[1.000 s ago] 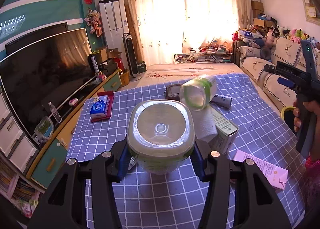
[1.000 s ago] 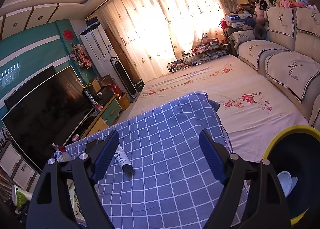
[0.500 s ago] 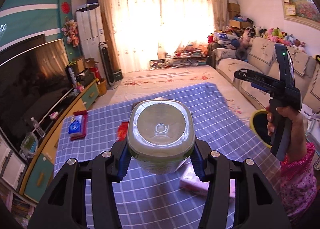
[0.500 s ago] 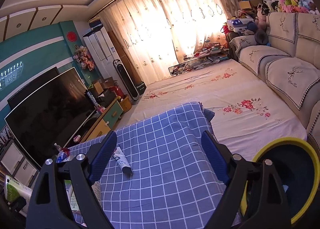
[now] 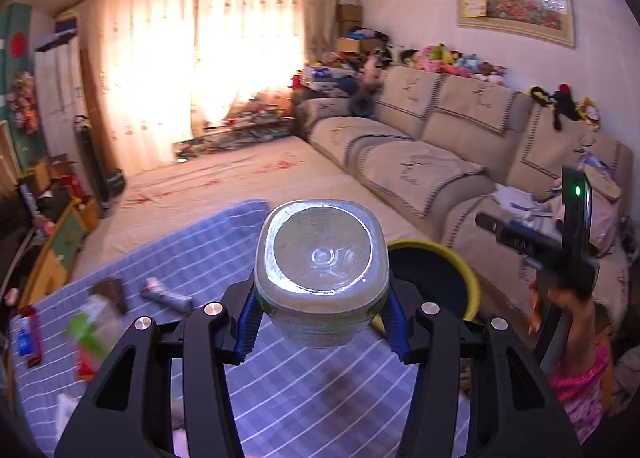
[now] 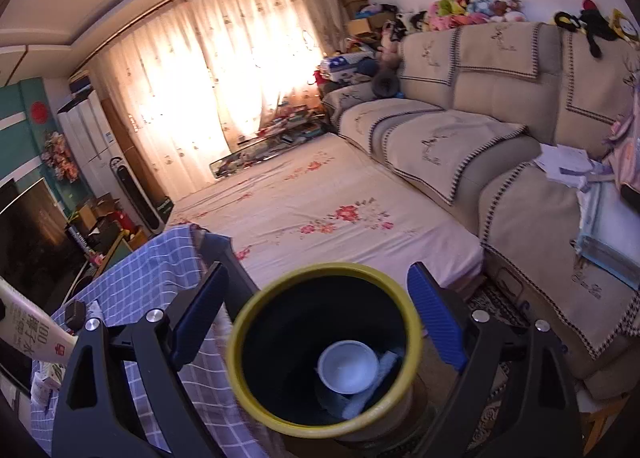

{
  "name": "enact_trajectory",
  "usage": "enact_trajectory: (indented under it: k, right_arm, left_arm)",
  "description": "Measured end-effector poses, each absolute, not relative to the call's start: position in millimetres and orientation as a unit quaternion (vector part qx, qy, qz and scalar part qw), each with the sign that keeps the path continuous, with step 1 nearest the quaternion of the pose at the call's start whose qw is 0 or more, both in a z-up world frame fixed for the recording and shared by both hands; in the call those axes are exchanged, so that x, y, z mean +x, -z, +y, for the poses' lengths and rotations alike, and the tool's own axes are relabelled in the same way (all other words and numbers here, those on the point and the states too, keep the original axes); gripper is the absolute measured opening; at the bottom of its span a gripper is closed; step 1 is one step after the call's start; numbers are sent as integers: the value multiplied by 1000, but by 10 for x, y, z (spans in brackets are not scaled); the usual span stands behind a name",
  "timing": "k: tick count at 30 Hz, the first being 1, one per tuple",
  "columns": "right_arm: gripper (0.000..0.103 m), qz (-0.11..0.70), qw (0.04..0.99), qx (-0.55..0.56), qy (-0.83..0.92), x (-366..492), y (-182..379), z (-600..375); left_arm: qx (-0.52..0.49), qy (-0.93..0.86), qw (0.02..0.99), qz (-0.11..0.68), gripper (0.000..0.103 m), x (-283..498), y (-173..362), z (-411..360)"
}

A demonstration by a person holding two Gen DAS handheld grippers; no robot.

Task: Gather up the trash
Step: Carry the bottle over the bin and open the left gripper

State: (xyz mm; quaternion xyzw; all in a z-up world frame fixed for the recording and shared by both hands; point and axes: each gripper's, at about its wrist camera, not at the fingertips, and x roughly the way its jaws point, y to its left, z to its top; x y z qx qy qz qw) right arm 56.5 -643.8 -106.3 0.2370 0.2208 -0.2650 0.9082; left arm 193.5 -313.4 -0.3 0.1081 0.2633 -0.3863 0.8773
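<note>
Clear plastic bottle [image 5: 322, 274] is being carried, pinched base-forward in the left tongs [image 5: 320, 318], toward the yellow-rimmed trash bin [image 6: 326, 350] beside the tabletop [image 5: 224, 242], while the right tongs [image 6: 316, 322], empty, have just been spreading; next, centring over the bin and releasing.

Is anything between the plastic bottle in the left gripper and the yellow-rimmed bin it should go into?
Nothing visible. The bottle, clamped in the left gripper, sits just short of the bin, whose mouth is open, with only a bowl at the bottom.
</note>
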Motion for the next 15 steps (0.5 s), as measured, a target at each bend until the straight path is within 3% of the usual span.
enact_trajectory:
  k: [7, 15]
  right_arm:
    - [86, 225, 887, 257, 312, 28, 1298, -6783]
    - [86, 230, 882, 259, 320, -58, 1304, -6841]
  left_arm:
    - [113, 430, 847, 292, 51, 2010, 289, -4184]
    - [136, 409, 822, 372, 51, 2302, 1175, -5164]
